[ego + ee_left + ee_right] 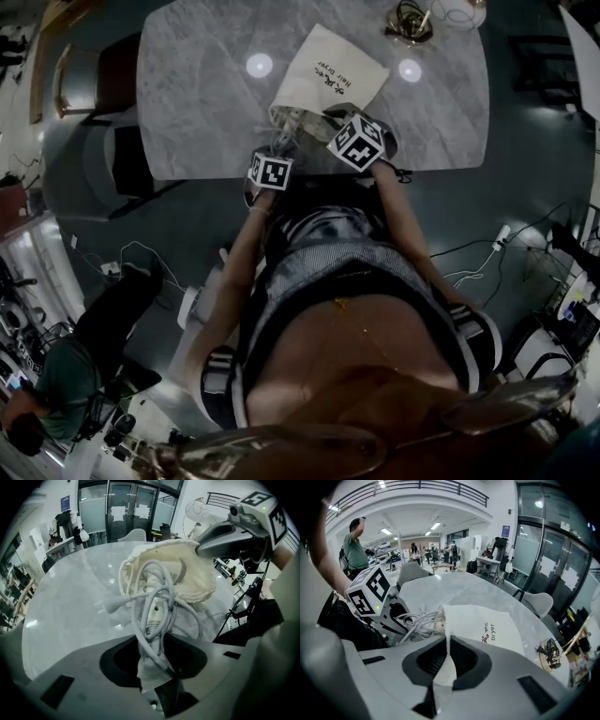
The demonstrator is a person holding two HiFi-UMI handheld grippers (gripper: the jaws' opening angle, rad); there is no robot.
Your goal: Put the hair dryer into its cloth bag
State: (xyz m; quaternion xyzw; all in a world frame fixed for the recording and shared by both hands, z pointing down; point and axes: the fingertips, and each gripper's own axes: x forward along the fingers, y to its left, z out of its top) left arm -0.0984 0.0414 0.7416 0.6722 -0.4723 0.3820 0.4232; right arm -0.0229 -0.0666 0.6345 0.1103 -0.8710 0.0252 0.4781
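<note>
Plastic hair dryer [154,612]: mostly inside the bag already; only the pale butt of its handle shows at the mouth, near the table's front edge.
Handling of the dryer: probably rigid, smooth and fairly heavy for its size — likely to slide on cloth rather than catch. The shell looks too slick and rounded for a pinch, so pushing on the handle butt seems the safer way in.
Power cord [161,591]: grey, springy, coiled in loose loops that spill out of the mouth. It will tend to uncoil and drag, so it is best taken where several loops lie together.
Plug [109,604]: lies on the table just outside the mouth, pointing away from the bag.
Cloth bag [487,625]: cream, limp, printed with "Dryer". It lies flat on the table, its mouth towards the person. Soft fabric collapses unless the rim is held open.
Left gripper [157,665]: jaws clamped on the bunched cord loops, with a fold of cloth caught alongside them.
Right gripper [443,665]: jaws clenched on a fold of the bag's rim — lifting the upper lip of the mouth.
Marble table [187,94]: polished and slippery, so the bag may skate if pushed without being held.
Remaining, as judged: cord and plug are not yet tucked inside.
</note>
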